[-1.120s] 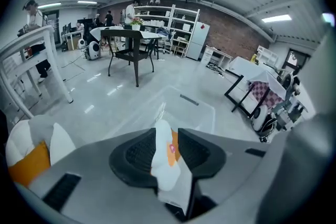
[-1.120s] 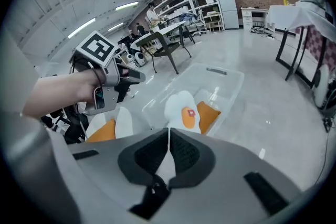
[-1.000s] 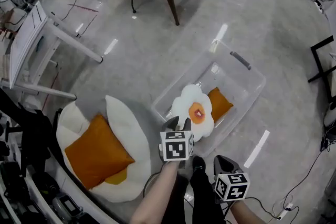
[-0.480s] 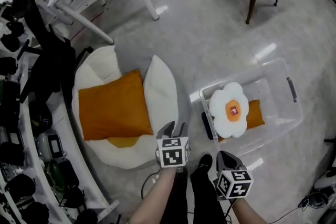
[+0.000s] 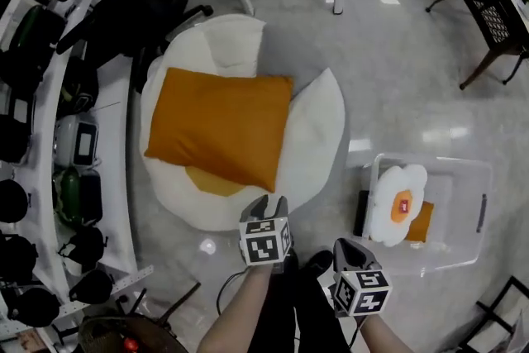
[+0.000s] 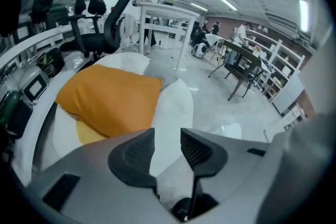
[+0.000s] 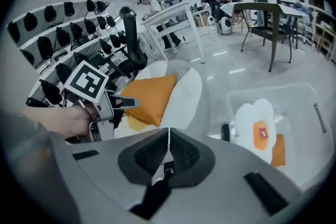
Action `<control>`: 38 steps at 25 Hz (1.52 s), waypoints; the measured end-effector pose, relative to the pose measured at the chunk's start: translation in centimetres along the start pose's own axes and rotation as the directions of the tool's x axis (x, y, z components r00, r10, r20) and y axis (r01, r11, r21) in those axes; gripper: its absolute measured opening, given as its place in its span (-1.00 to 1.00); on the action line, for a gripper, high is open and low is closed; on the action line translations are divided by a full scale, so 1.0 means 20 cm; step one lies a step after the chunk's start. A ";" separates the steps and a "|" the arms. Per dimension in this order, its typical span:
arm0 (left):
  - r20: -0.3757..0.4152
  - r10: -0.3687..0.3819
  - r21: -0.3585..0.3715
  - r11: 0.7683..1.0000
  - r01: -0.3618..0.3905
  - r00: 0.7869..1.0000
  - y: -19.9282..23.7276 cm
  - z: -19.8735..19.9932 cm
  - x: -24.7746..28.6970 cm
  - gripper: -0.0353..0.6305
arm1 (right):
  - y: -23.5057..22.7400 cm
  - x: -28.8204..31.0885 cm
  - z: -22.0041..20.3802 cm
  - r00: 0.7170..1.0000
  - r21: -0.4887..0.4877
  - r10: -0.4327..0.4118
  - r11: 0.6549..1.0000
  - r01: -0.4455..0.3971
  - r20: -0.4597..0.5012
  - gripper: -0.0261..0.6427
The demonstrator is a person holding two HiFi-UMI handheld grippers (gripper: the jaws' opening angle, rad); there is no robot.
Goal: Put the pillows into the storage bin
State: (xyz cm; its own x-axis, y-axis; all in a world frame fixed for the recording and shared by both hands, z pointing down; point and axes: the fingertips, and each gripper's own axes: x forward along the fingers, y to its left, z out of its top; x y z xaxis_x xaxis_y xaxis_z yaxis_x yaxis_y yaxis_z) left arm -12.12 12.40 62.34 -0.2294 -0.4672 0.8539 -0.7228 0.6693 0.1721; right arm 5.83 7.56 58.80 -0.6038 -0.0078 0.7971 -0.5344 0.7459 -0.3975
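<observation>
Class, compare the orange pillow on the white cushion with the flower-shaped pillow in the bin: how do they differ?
The orange pillow is rectangular and plain; the flower pillow is white with an orange centre. The orange pillow lies on the white cushion, the flower pillow inside the clear bin. Both carry orange.

The left gripper (image 5: pixel 269 205) reaches forward on a bare forearm (image 5: pixel 240 312), its jaws apart with nothing between them. The right gripper (image 5: pixel 350 247) sits nearer and to the right, jaws pressed together, empty.
</observation>
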 end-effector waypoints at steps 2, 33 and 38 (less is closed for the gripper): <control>0.001 0.022 -0.066 0.998 -0.021 1.000 0.11 -0.03 0.02 -0.45 | 0.07 0.08 0.02 1.000 -0.053 0.019 0.998 -0.020 -0.025 -0.89; -0.177 0.014 -0.252 0.966 -0.059 0.984 0.55 -0.42 0.88 -0.24 | 0.20 0.91 -0.08 0.983 -0.236 0.034 0.969 -0.077 -0.178 -0.89; -0.218 0.044 -0.205 0.975 -0.089 0.975 0.60 -0.41 0.90 -0.33 | 0.23 0.96 -0.09 0.980 -0.248 0.031 0.965 -0.081 -0.198 -0.89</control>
State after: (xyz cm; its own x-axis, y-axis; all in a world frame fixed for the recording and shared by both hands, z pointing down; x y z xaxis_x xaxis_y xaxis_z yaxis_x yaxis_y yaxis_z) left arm -19.54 16.66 83.83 -0.1133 -0.3007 0.9470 -0.5506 0.8124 0.1921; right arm -7.17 12.09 73.09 -0.4914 0.1474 0.8584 -0.3206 0.8857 -0.3357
